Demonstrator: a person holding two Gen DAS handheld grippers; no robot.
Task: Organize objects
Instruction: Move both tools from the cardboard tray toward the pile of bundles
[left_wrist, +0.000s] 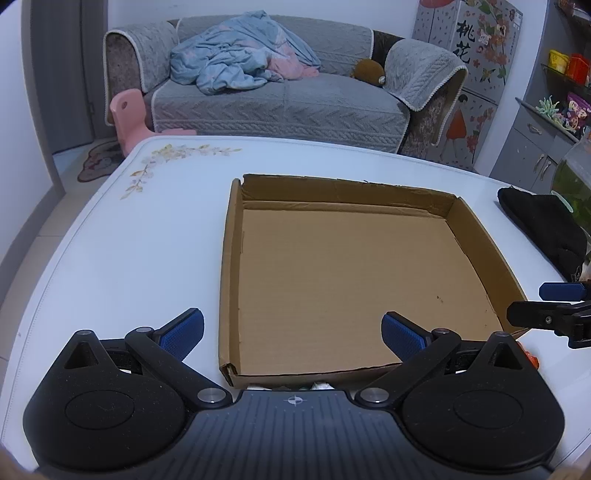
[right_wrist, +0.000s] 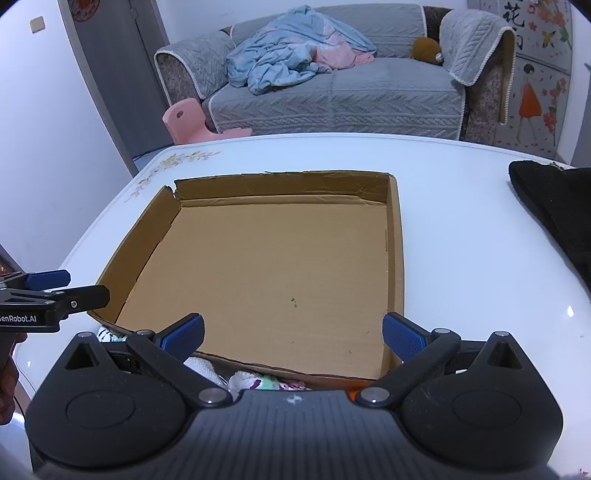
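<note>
Cardboard tray (left_wrist: 332, 273) lies on the table (left_wrist: 129, 240) ahead of both grippers' wide-open, empty jaws.

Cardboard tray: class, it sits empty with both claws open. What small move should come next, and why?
Probably lower the right claw onto the small cloth items just in front of the cardboard tray. Both claws are open and empty, the left claw included, so nothing is ready to place.

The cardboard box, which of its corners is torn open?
The far left corner of the cardboard box: its left wall and back wall stand apart with a ragged gap. The far right corner is still joined.
</note>
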